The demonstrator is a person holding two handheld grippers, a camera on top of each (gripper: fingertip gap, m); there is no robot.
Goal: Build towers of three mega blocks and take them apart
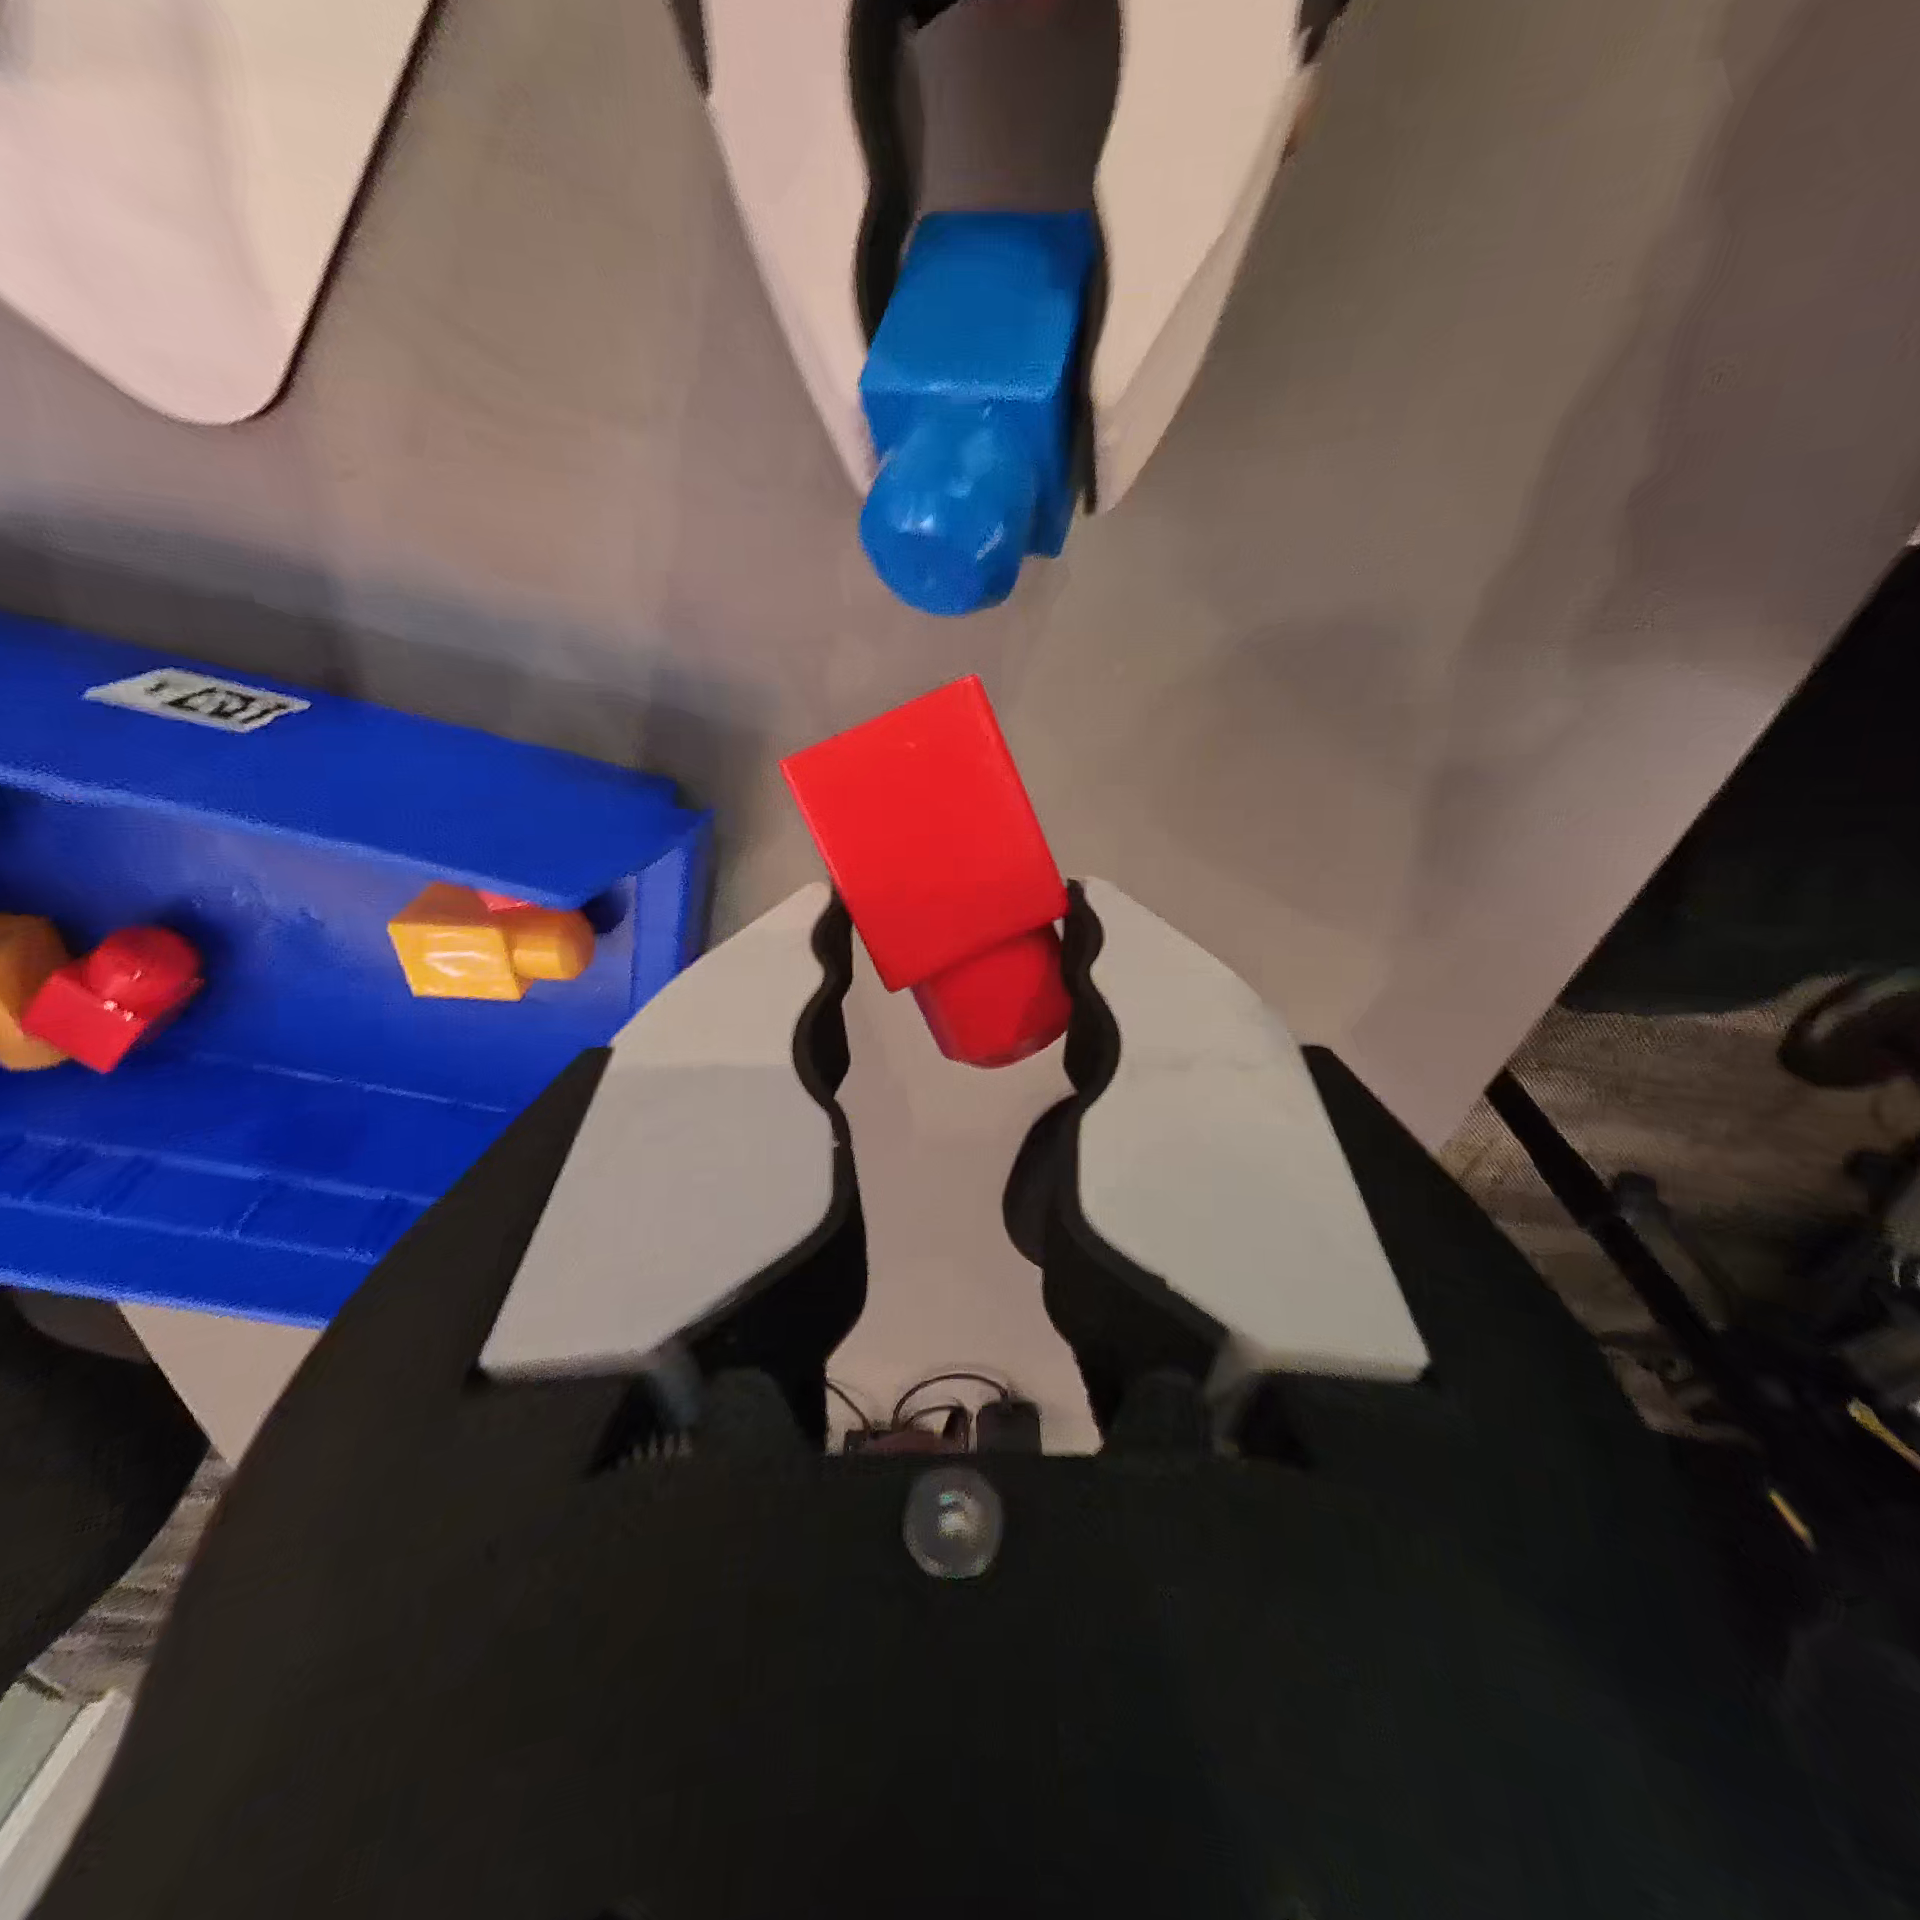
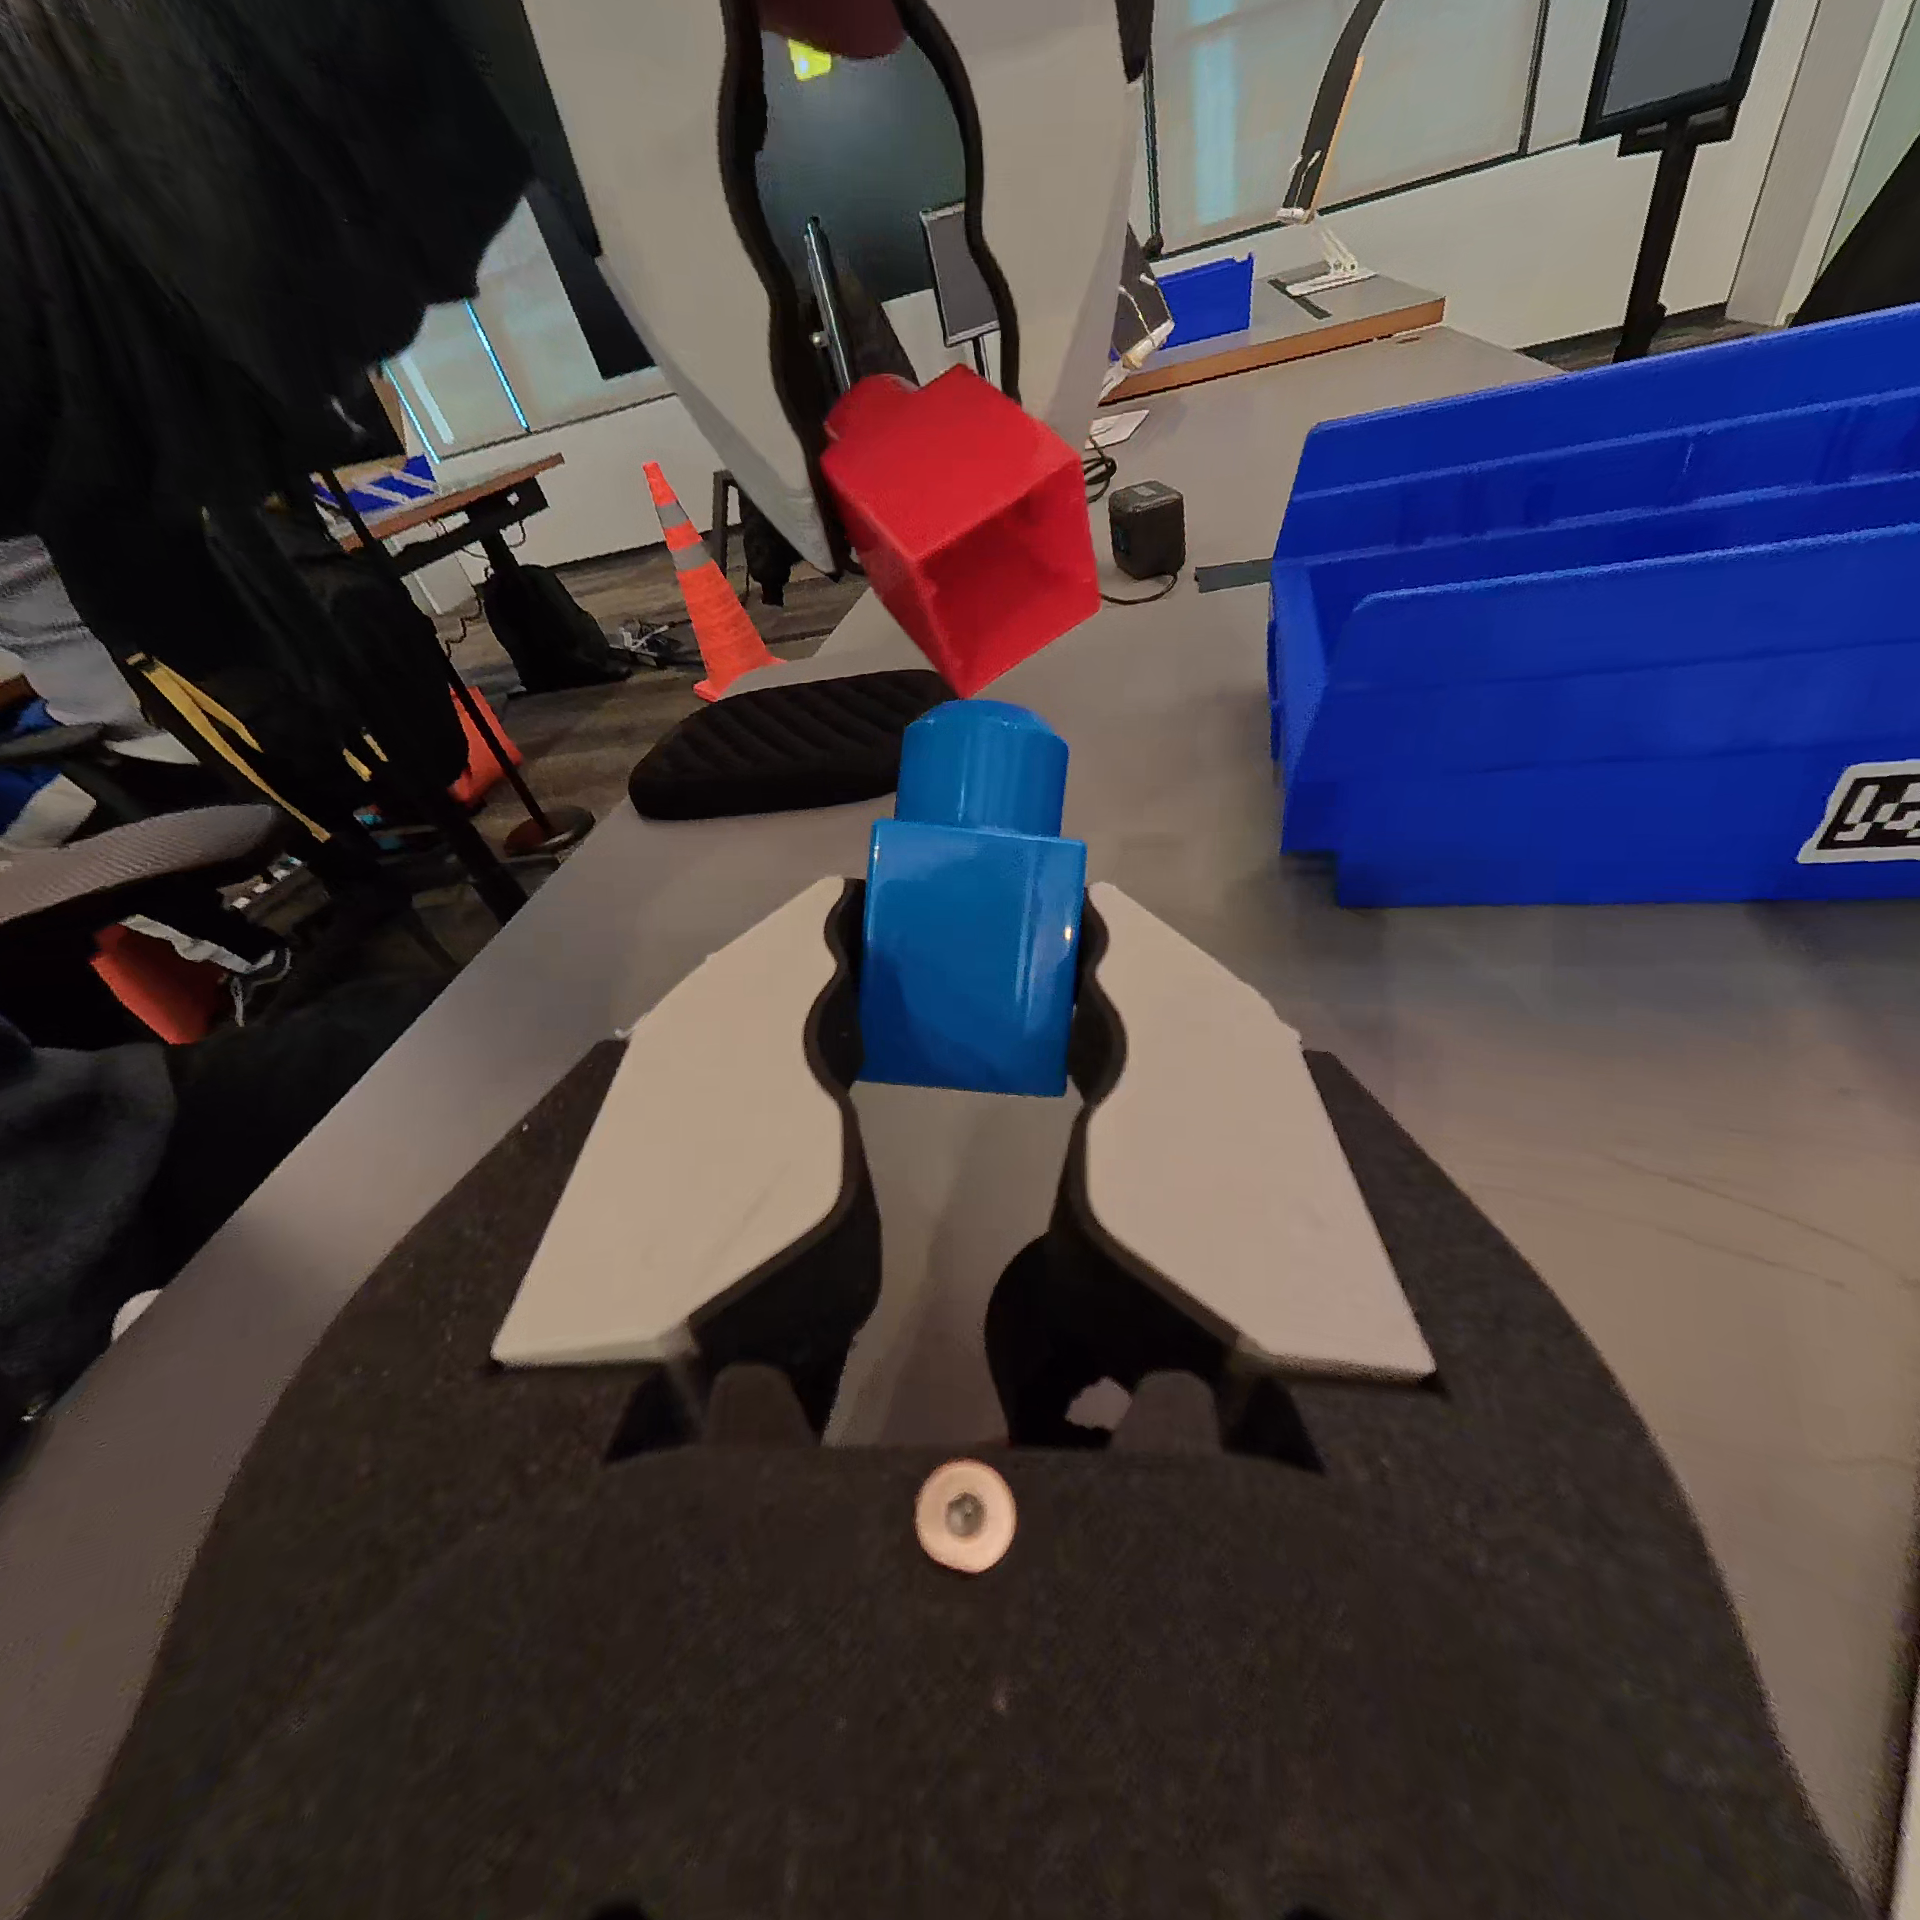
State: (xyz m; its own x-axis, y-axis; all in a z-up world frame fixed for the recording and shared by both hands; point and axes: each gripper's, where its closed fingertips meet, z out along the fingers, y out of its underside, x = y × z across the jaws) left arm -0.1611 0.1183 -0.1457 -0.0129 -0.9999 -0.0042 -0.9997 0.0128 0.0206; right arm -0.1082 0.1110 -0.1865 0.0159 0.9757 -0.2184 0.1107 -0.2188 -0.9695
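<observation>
Now my left gripper (image 1: 951, 971) pinches the red mega block (image 1: 925, 852) by its stud end, hollow base pointing outward. Just ahead, my right gripper (image 2: 971, 982) is clamped on the blue mega block (image 2: 971, 935), stud facing the red base, not touching. Blue bin (image 1: 312, 935) sits left of my left jaws.

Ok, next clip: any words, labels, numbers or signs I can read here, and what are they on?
White sticker on the blue bin: black marks, cut off by the frame edge in the right wrist view and blurred in the left; not readable.
Red block and blue block: no writing shows.
Background screen: nothing legible on it.
No other text visible.
</observation>
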